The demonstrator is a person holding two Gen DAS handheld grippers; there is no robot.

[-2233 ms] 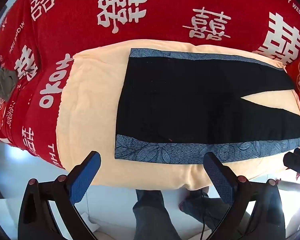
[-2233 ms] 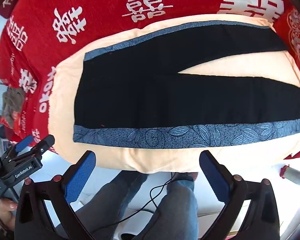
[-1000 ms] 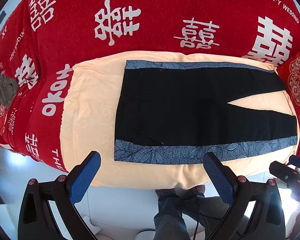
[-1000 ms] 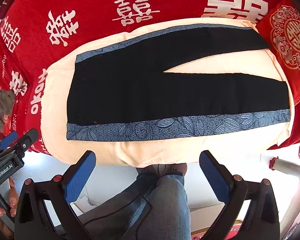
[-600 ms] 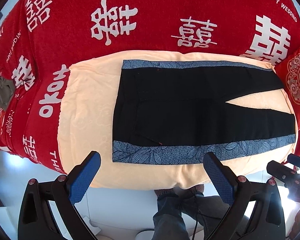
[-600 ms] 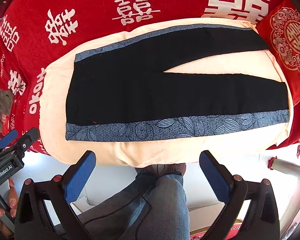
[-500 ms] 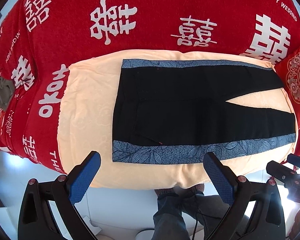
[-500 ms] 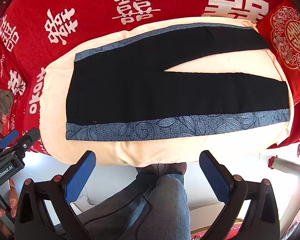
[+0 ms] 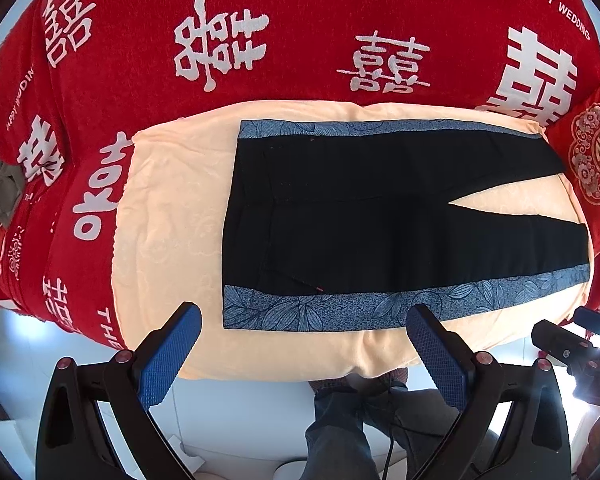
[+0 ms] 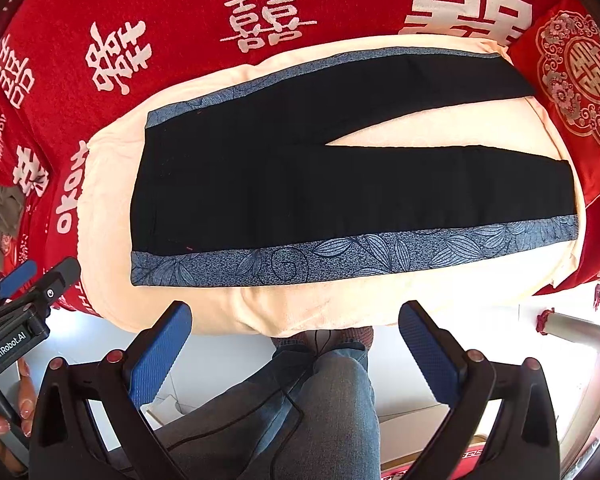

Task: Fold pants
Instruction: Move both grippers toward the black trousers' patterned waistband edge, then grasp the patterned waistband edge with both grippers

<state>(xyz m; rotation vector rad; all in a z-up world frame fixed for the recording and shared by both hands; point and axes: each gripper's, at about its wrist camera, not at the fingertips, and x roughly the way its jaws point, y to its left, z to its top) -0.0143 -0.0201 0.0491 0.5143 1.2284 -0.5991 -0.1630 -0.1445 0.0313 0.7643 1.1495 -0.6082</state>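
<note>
A red bedspread (image 9: 300, 40) printed with white characters fills the upper part of both views; on it, across the middle of each frame, a peach blanket (image 9: 172, 216) is spread as the work surface. The pants (image 9: 380, 216) are laid flat on that blanket — black, with a blue leaf-patterned stripe (image 10: 340, 258) along each outer seam, waistband toward the left of the frame, legs splayed toward the right with a narrow wedge of blanket between them. The fabric is judged light, soft and limp, with no stiffness to hold a shape, so sagging and slipping between grip points are to be expected. Hold is best taken at the near striped edge — one point by the waistband corner, one nearer the hem. The left gripper (image 9: 302, 350) and right gripper (image 10: 296, 342) are spread wide, at the bottom of the frame, clear of the cloth and holding nothing.
</note>
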